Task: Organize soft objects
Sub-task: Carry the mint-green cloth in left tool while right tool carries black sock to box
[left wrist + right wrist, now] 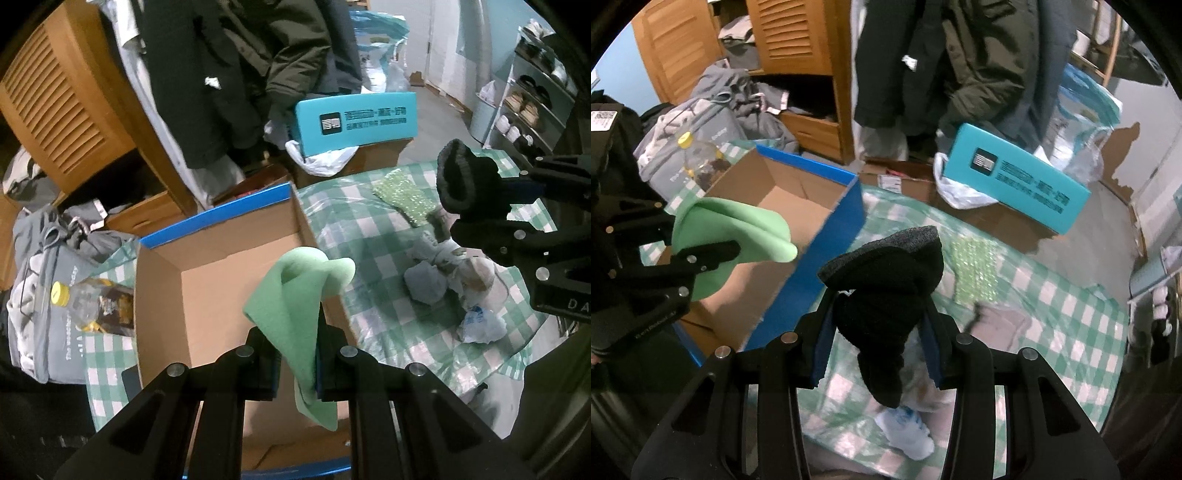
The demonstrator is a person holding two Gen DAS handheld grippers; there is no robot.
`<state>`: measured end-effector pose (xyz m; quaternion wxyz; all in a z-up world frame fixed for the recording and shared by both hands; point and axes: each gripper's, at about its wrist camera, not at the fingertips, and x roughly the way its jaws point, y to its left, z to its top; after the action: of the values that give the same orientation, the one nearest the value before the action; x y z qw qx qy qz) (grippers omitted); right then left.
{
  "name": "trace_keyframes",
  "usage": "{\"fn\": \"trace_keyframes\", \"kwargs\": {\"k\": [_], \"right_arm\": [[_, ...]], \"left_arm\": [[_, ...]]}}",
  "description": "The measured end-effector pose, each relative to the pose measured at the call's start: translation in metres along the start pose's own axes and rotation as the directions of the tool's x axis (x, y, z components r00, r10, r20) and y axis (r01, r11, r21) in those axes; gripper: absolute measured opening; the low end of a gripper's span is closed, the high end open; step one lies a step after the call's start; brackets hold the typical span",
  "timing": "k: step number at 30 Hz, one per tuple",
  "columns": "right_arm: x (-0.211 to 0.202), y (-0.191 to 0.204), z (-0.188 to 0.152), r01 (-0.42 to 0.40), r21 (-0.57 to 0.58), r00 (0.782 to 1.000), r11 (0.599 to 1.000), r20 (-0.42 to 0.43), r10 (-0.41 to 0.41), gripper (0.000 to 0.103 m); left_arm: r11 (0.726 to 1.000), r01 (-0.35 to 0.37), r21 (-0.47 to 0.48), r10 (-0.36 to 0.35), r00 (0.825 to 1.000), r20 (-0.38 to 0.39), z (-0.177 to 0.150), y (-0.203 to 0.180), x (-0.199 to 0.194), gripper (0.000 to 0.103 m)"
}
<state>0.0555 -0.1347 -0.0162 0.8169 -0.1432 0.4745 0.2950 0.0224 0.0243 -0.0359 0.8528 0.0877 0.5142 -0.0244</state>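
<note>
Transport step: we are carrying a green cloth (pixel 295 317) in the left gripper (pixel 297 365) and a black knit hat (pixel 886 295) in the right gripper (pixel 879 354), jaws clamped on each; next, we judge, comes releasing them over the cardboard box (pixel 221 273).

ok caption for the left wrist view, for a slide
Left claw holds green foam sheet above open cardboard box; right claw grips black knit sock.

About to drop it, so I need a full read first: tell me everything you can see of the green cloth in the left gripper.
The green cloth is thin, soft and plain mint green, like microfibre or felt. It is pinched between the pads of the left gripper, folded and draped: a curled fold stands above the jaws, a corner hangs below. It hangs over the open cardboard box, touching nothing but the pads.
</note>
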Motion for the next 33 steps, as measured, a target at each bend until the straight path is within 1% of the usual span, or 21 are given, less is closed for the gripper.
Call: {"fn": "trace_keyframes", "kwargs": {"k": [8, 14, 24, 33], "right_arm": [[0.009, 0.027, 0.016, -0.033, -0.041, 0.999, 0.999, -0.002, 0.033, 0.041], [0.017, 0.046, 0.028, -0.058, -0.061, 0.998, 0.996, -0.006, 0.058, 0.041], [0.037, 0.073, 0.044, -0.099, -0.092, 0.995, 0.991, -0.028, 0.097, 0.041], [0.052, 0.094, 0.056, -0.129, -0.115, 0.991, 0.985, -0.043, 0.125, 0.041]], "left_arm": [[0.999, -0.020, -0.047, 0.020, 1.000, -0.018, -0.012, 0.024, 0.004, 0.013], [0.997, -0.021, -0.068, 0.019, 1.000, -0.019, -0.016, 0.037, 0.005, 0.014], [0.992, -0.042, -0.121, 0.036, 0.998, -0.050, -0.031, 0.065, 0.013, 0.013], [0.986, -0.048, -0.161, 0.035, 0.996, -0.082, -0.044, 0.083, 0.023, 0.014]]}}
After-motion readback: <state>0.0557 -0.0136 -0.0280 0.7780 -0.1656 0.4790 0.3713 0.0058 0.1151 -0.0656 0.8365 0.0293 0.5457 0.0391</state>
